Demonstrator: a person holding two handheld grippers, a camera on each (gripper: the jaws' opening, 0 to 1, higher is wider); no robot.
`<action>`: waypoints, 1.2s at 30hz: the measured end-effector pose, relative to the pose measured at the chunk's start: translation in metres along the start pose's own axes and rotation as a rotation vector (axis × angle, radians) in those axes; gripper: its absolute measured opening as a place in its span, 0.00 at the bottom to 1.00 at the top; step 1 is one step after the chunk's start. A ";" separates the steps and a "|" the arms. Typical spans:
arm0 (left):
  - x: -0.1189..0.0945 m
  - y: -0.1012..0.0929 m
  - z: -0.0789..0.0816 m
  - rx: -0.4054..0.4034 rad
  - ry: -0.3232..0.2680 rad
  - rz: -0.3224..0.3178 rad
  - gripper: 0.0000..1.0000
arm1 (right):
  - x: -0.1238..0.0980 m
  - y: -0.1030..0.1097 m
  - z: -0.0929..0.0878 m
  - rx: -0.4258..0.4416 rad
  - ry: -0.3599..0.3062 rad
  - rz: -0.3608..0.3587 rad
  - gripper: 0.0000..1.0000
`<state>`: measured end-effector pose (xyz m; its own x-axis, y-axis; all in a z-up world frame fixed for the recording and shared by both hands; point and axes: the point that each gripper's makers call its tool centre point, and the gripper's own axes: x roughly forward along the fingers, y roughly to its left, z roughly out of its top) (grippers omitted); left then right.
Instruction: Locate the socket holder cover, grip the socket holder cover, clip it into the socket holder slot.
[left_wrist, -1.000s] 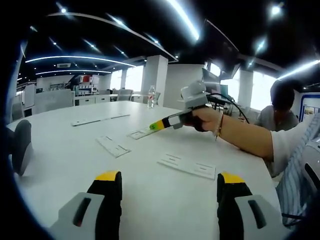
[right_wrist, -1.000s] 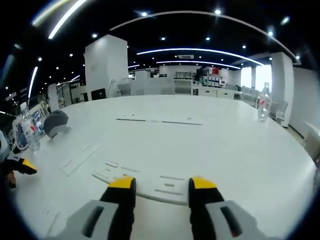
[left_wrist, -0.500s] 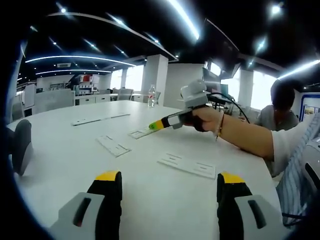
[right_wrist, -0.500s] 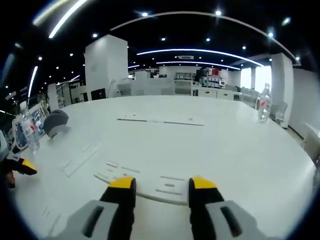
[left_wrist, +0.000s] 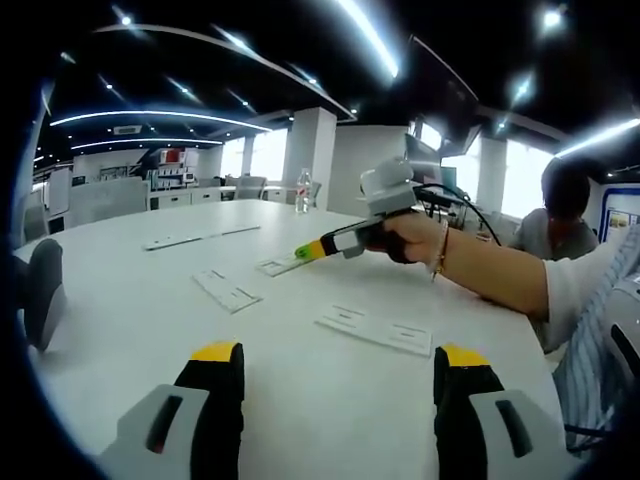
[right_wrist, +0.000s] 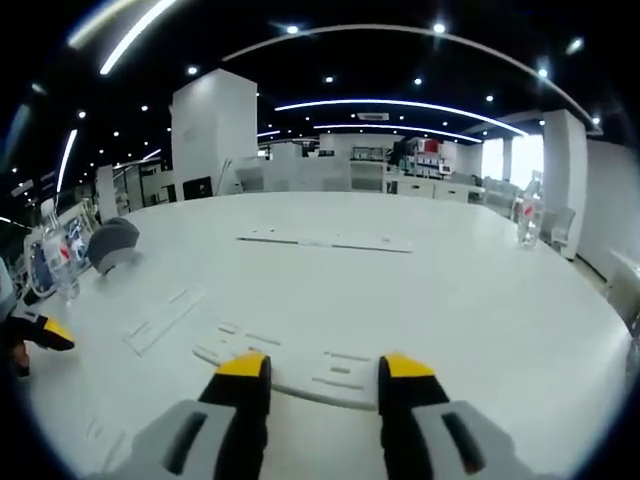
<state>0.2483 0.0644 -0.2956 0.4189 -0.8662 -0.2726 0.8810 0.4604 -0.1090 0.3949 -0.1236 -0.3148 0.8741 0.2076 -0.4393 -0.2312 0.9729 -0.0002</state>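
Several flat white socket holder parts lie on a white table (left_wrist: 120, 300). In the left gripper view one part (left_wrist: 375, 330) is ahead of my left gripper (left_wrist: 338, 356), which is open and holds nothing. Another part (left_wrist: 227, 291) lies further left. A hand (left_wrist: 405, 238) holds my right gripper (left_wrist: 308, 250) low over a third part (left_wrist: 280, 265). In the right gripper view my right gripper (right_wrist: 324, 366) is open, hovering with a white slotted part (right_wrist: 300, 362) just ahead of its tips. A narrower part (right_wrist: 165, 318) lies to the left of it.
Long white strips (right_wrist: 325, 242) (left_wrist: 200, 238) lie at the far side of the table. A grey rounded object (right_wrist: 112, 243) (left_wrist: 42, 290) sits near the edge. Water bottles (right_wrist: 58, 262) (right_wrist: 528, 220) (left_wrist: 303, 192) stand on the table. A seated person (left_wrist: 560, 215) is on the right.
My right gripper has crept very slightly along the table over the white part. My left gripper has stayed still.
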 end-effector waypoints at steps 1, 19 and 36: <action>0.000 0.000 0.000 -0.001 -0.001 0.000 0.77 | 0.000 0.001 0.000 -0.002 0.000 -0.001 0.45; 0.000 -0.002 0.000 0.002 -0.002 -0.002 0.77 | -0.001 0.005 -0.002 -0.014 -0.015 -0.015 0.44; 0.000 -0.003 -0.001 0.002 0.001 -0.002 0.77 | -0.003 0.017 -0.004 -0.018 -0.026 -0.013 0.44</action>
<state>0.2455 0.0630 -0.2965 0.4172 -0.8667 -0.2735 0.8821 0.4586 -0.1077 0.3862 -0.1081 -0.3168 0.8877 0.1978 -0.4158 -0.2270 0.9736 -0.0215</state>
